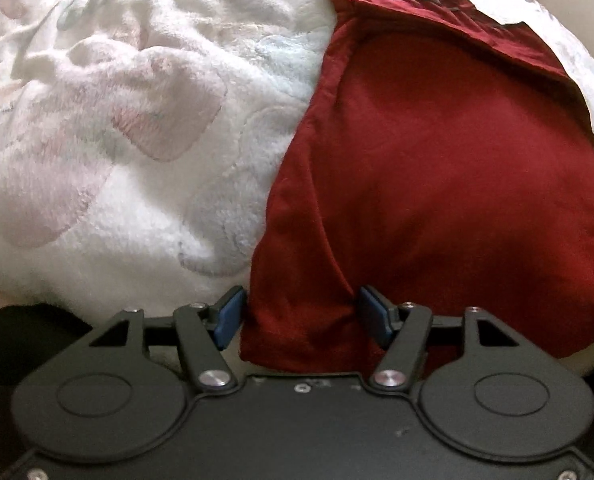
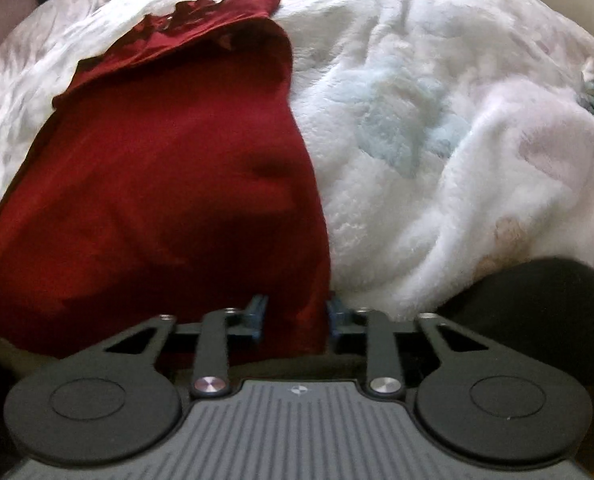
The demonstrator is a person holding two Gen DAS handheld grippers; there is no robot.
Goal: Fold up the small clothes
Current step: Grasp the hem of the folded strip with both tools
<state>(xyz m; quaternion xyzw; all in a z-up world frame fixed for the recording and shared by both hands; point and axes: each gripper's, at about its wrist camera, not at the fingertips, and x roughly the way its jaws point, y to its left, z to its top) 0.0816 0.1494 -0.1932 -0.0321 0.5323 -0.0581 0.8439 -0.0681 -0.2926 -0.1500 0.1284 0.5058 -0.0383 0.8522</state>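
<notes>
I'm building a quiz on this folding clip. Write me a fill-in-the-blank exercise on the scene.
1. The garment being folded is dark ____.
2. It lies on a fluffy ____ blanket.
3. The left gripper has the garment's near ____ between its fingers.
4. The right gripper's finger pads are ____.

Missing words: red; white; edge; blue

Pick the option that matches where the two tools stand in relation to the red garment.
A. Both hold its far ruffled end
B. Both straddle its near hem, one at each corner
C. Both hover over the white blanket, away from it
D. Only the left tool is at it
B: red garment cloth lies between the open blue pads of the left tool at one near corner and of the right tool at the other.
</notes>
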